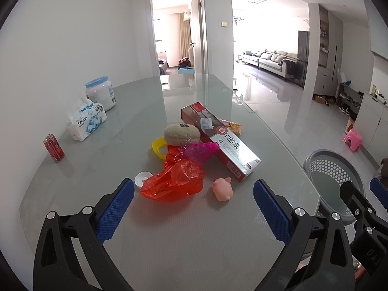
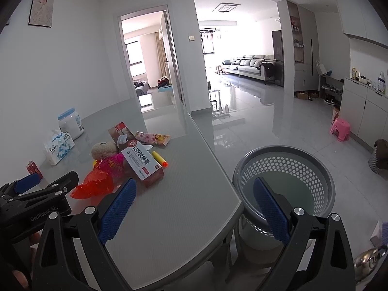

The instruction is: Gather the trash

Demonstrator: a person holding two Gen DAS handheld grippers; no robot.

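Our left claw [image 1: 194, 208] hangs spread wide over the grey worktop [image 1: 194, 247], holding nothing. Just past its fingertips lie a crumpled red plastic bag [image 1: 173, 184], a white bottle cap [image 1: 143, 179] and a small pink pig toy [image 1: 222, 189]. Beyond them we see a toothpaste box [image 1: 220, 140] and what looks like a snack wrapper [image 1: 234, 127]. Our right claw [image 2: 193, 208] is equally wide and empty, poised at the worktop's edge above the perforated grey waste basket [image 2: 286, 169] on the floor.
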